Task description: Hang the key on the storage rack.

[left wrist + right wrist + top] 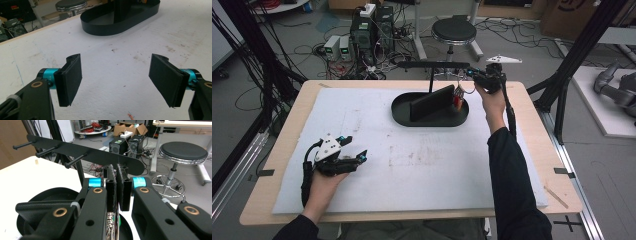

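A black rack bar [434, 64] with several pegs stands on a post over a black oval tray [404, 117]. My right gripper [469, 74] is at the bar's right end, shut on a key ring. Its silver chain [109, 225] runs down between the jaws, and a red tag [457, 98] hangs from it above the tray. In the right gripper view the bar [82, 151] crosses just behind my right gripper [116, 173]. My left gripper [356, 148] rests at the near left of the mat, open. Nothing lies between its pads [71, 78].
A dark flat slab [432, 102] leans upright inside the tray [100, 31]. The white mat [412, 165] covers the wooden table. A round stool [454, 31], computers and cables stand on the floor beyond the far edge.
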